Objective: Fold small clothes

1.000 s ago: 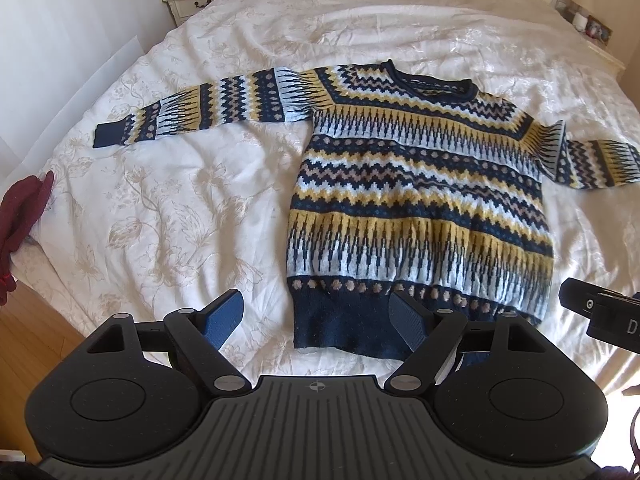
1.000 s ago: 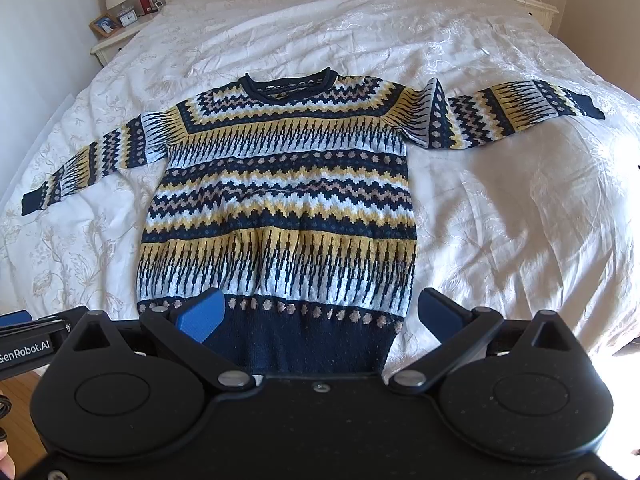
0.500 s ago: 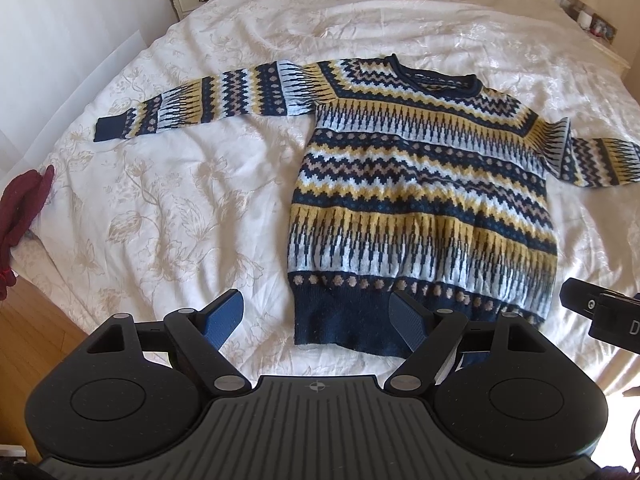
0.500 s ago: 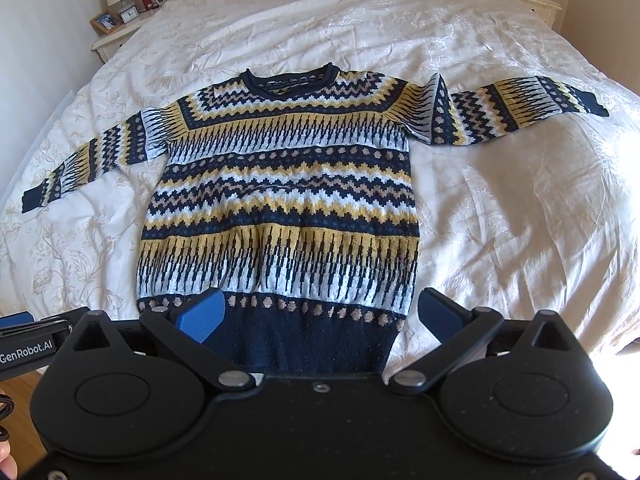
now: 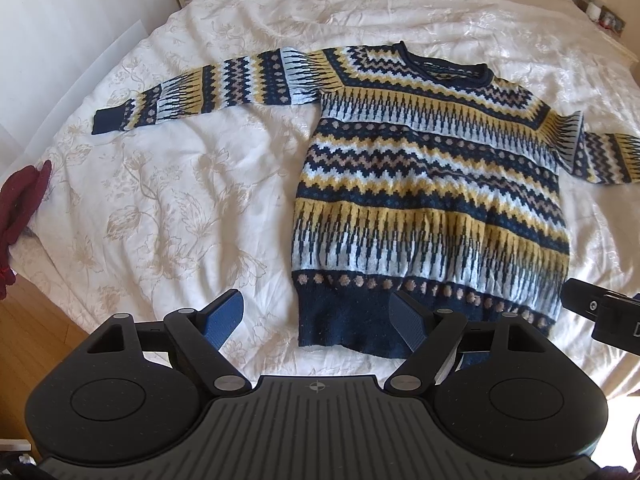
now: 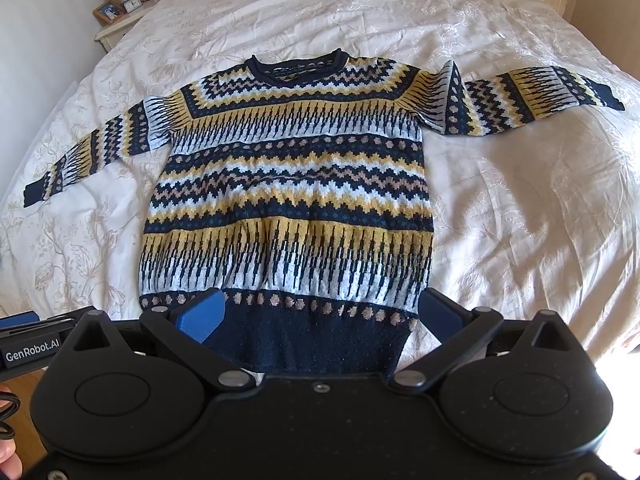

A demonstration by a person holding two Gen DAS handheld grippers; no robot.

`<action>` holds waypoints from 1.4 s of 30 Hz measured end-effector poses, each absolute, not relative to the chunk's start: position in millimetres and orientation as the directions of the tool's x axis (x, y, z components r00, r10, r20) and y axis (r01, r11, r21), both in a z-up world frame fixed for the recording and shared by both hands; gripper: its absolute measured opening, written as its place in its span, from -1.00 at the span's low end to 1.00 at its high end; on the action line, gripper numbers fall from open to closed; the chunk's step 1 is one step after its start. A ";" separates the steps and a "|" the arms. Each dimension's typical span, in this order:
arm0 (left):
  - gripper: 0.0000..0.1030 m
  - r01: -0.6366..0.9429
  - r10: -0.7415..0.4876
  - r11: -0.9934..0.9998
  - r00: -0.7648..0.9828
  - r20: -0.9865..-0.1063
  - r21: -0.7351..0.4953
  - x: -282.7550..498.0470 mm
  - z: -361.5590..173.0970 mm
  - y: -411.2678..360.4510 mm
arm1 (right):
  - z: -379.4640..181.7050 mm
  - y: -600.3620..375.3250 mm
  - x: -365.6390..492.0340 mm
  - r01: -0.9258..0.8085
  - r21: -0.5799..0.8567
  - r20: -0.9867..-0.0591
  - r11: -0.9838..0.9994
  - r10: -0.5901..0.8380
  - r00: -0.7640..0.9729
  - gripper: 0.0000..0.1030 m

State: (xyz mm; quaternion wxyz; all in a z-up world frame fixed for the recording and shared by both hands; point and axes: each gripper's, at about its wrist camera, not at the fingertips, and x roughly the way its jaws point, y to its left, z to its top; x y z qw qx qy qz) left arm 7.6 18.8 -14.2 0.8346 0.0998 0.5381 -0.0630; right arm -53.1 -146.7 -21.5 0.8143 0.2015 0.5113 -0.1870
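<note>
Knitted in navy, yellow and pale blue bands, the sweater [image 6: 286,196] lies flat and face up on the white floral bedspread [image 5: 168,208], both sleeves spread outward, as it lay a second ago. Since that earlier moment both wrist views have tipped slightly: the garment sits lower in the picture and fills more of it, while its position on the bed is unchanged. No container is in view.

Left claw [image 5: 320,322]: jaws apart, nothing between the pads. Its left blue pad hangs over bare bedspread; its right pad hangs over the navy hem band. The hem's lower left corner lies between the two fingers.

Right claw [image 6: 320,314]: jaws apart, nothing clamped. Its left pad is over the hem band; its right pad is just beside the hem's right edge. The hem's lower right corner lies between them.

Both claws point steeply downward at the near edge of the bed. Contact with the fabric cannot be determined.

A dark red cloth [image 5: 18,216] lies at the bed's left edge.
</note>
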 end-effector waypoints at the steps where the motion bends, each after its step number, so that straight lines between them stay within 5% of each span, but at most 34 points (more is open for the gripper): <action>1: 0.54 0.212 0.001 0.973 0.411 -0.912 0.097 11.3 -14.6 18.4 | -22.1 -147.9 -50.6 0.510 0.140 -0.909 0.849 -0.094 0.407 0.98; 10: 0.53 0.233 -0.046 0.971 0.402 -0.914 0.053 64.2 -18.3 11.2 | -30.6 -169.0 -11.5 0.513 0.174 -0.906 0.841 -0.067 0.418 0.98; 16: 0.53 0.272 -0.083 0.962 0.392 -0.916 0.029 112.5 -23.5 -0.2 | -34.1 -196.4 22.6 0.524 0.189 -0.892 0.830 -0.078 0.445 0.68; 29: 0.52 0.452 -0.157 0.891 0.388 -0.908 0.039 191.1 -42.6 -43.1 | -49.6 -265.2 69.2 0.572 0.138 -0.884 0.809 -0.160 0.440 0.68; 42: 0.52 0.379 -0.147 0.925 0.425 -0.893 0.029 193.7 -51.5 -88.8 | -60.6 -386.2 61.7 0.599 0.194 -0.890 0.777 -0.118 0.441 0.67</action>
